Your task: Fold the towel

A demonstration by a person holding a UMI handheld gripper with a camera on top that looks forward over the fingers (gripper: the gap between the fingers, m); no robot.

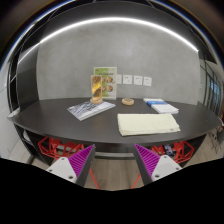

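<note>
Claw (113,162) wide, holding nothing, purple pads (72,163) facing across a clear gap, held back from the dark surface (60,123) near its front edge. Towel (148,124), cream, folded flat into a rectangle, lies on the surface at about 1 o'clock from the claw, beyond the fingers, untouched. Booklet (90,109) lies at 11 o'clock, well apart from the towel. Upright card (104,82) stands behind it near the wall. Small round thing (128,101) at 12 o'clock, far side. Blue-and-white box (161,105) at 1 o'clock, behind the towel. Wall sockets (135,80) above the far edge.
</note>
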